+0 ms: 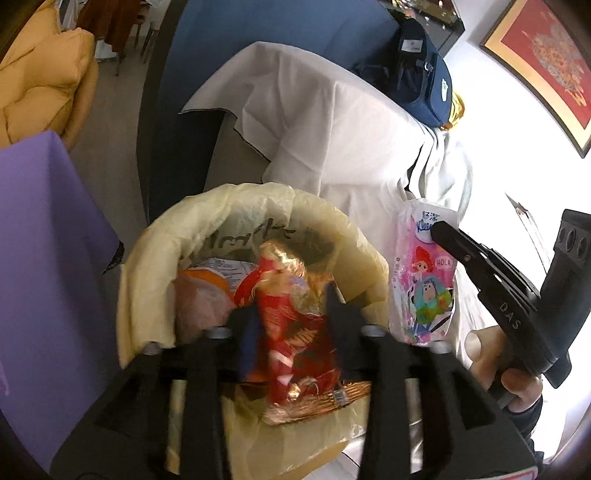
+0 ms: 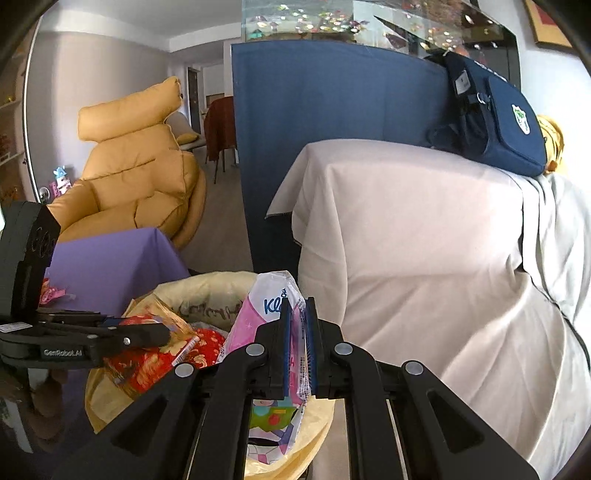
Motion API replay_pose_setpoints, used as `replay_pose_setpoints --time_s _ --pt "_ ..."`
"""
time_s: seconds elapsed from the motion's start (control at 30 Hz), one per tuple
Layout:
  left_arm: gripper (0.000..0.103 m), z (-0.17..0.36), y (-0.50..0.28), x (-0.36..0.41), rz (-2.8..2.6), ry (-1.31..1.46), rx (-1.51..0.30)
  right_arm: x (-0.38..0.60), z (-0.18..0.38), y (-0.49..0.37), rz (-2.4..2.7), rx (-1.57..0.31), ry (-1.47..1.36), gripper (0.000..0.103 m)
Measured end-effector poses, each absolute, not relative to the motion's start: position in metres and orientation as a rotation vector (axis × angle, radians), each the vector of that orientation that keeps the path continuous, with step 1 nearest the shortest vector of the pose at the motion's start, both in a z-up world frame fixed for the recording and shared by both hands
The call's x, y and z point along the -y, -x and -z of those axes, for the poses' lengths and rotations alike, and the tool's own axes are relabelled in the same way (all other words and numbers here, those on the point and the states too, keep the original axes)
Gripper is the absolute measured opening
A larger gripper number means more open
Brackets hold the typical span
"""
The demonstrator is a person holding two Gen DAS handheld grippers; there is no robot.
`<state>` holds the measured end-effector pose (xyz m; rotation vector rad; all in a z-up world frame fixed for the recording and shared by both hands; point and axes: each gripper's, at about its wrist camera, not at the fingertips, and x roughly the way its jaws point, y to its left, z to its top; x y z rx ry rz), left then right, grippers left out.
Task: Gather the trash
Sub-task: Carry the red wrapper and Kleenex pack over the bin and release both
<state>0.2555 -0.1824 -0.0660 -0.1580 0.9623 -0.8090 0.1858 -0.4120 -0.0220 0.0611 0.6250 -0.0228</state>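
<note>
Left gripper point(image 1: 291, 314), jaws apart around a red snack wrapper point(image 1: 291, 325) over the yellow-lined bin point(image 1: 147, 266), should let it fall clear, then the right gripper point(image 2: 298, 325), clamped on a Kleenex pack point(image 2: 275, 295) at the bin's 3 o'clock rim, shifts inward before releasing.

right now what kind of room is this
Most likely a home living room: a padded mustard-yellow leather recliner, a glass fish tank atop a blue partition, and a red framed picture on the wall.

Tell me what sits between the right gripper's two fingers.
The pink tissue pack sits there, pinched by the right gripper over the yellow-lined trash bin. The right wrist view shows it best.
</note>
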Motion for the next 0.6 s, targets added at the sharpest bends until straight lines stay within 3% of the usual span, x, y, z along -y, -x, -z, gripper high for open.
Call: replay_pose_setpoints --time_s 0.2,0.43,0.6 --pt "0.058 0.053 -0.255 0.165 0.792 0.191 -0.923 0.403 0.017 -0.185 -0.002 -0.613 -0.063 0.009" --pt "0.068 0.042 -0.257 0.126 0.672 0.213 -0.864 0.377 -0.007 -0.188 -0.055 -0.531 -0.080 0.009" --pt "0.071 0.051 -0.253 0.105 0.584 0.217 -0.866 0.350 0.000 -0.208 -0.124 -0.579 -0.053 0.009"
